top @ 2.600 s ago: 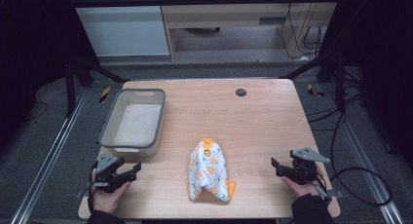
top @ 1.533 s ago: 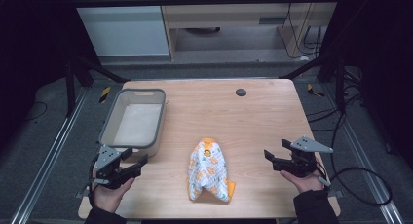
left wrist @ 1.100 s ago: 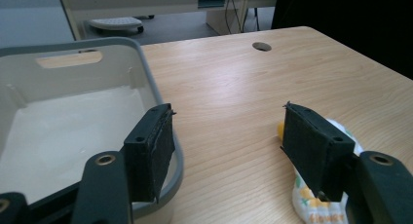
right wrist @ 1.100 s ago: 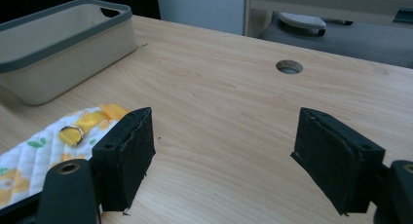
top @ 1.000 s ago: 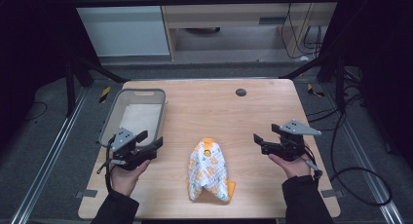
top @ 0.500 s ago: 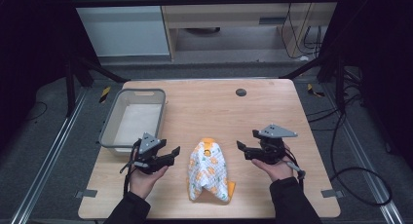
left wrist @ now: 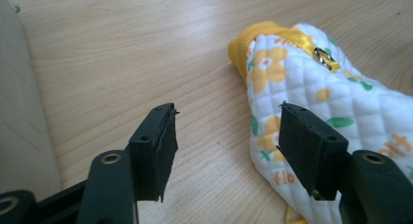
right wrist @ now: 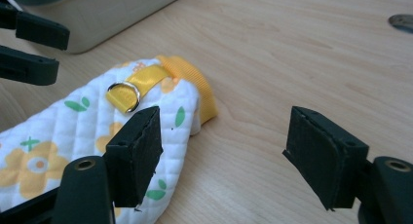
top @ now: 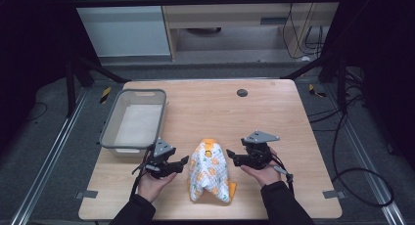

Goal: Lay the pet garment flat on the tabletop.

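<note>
A hand-held gripper (top: pixel 185 161) and another (top: pixel 231 156) flank the quilted garment (top: pixel 211 171), jaws apart.

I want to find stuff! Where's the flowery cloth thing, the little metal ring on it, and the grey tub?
flowery cloth thing (top: pixel 210 171), high view, middle of its quilted top.
metal ring (right wrist: pixel 123 96), right gripper view, on its rim.
grey tub (top: pixel 108 131), high view, left rim.

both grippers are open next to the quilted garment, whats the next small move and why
Probably ease both inward and close on its edges. The left gripper and right gripper flank the quilted garment with jaws open, and neither grips the fabric yet.
</note>
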